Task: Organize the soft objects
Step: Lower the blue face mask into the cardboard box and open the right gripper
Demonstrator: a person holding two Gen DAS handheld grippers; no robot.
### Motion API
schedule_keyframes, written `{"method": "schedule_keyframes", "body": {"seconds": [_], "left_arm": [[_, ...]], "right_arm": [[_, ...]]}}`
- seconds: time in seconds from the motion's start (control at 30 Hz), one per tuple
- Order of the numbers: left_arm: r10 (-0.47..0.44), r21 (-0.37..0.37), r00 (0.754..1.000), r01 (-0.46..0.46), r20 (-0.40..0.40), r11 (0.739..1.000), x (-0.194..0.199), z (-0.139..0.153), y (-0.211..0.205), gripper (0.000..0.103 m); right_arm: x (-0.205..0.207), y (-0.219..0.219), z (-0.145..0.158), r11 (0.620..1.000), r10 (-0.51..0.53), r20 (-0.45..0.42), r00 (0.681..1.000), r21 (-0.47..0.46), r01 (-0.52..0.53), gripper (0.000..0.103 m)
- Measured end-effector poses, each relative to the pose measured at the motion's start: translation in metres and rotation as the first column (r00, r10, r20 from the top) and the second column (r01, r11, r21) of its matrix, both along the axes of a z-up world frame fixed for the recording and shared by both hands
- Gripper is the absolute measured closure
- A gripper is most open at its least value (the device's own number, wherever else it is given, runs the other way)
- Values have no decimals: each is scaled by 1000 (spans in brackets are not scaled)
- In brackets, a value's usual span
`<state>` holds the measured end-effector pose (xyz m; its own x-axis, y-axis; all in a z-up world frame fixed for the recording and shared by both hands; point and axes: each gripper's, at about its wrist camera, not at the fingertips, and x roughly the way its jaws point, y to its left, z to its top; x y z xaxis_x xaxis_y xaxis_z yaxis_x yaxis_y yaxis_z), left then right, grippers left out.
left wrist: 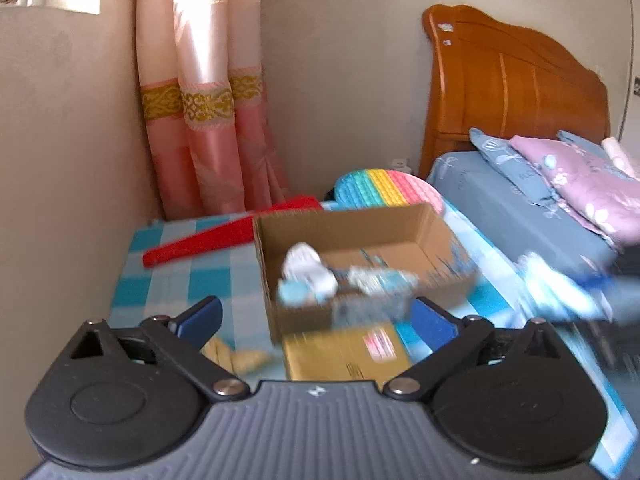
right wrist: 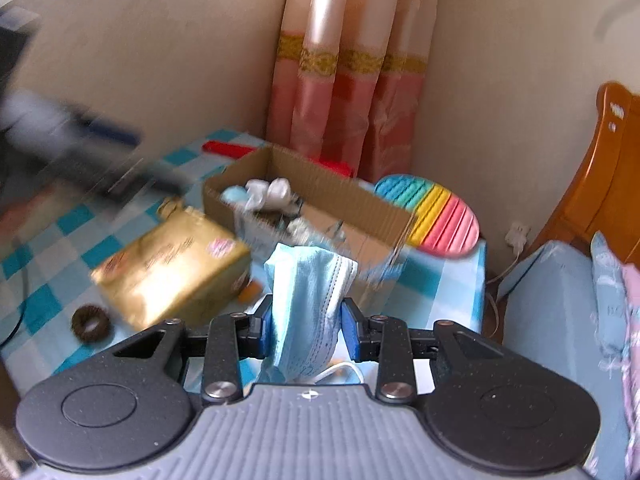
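- While your right tongs [right wrist: 307, 326] pinch the blue face mask [right wrist: 308, 304], carry it over the cardboard box [right wrist: 320, 208] on the bench [right wrist: 48, 272] before letting go.
- Keep your left tongs [left wrist: 316, 320], spread and empty, clear of the box rim.

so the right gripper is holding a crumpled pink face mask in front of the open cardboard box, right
Not quite: the crumpled face mask is light blue, not pink. The right wrist view shows it pinched between the blue pads of the right gripper, in front of the open cardboard box.
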<state>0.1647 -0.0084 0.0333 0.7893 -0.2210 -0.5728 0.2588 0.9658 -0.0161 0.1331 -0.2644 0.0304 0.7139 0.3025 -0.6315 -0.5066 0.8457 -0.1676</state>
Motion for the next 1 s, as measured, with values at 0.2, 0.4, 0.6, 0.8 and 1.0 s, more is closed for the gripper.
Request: {"method": "schedule_keyframes", "body": {"seconds": [0.2,0.4,0.6,0.8,1.0], "left_arm": [[27,52,999,-26,-17,998,-47,-18,-1,3],[50,25,997,-48,-58,999,-64,-30,10,3],[97,11,993,-96,-68,995,-66,-34,24,3],[128,11,988,-128,-89,992,-65,-40,35,3],[139,11,987,-139,-83,990,-67,-39,40,3]], "right_arm": [[48,15,13,999,-5,33,999,-45,6,64],[102,35,14,996,-6,16,1000,-90,8,64],[145,49,4,987,-46,17,999,-154,48,53],[147,47,-2,992,-60,7,998,-111,61,11],[119,45,4,996,-49,22,999,-75,50,0]]}}
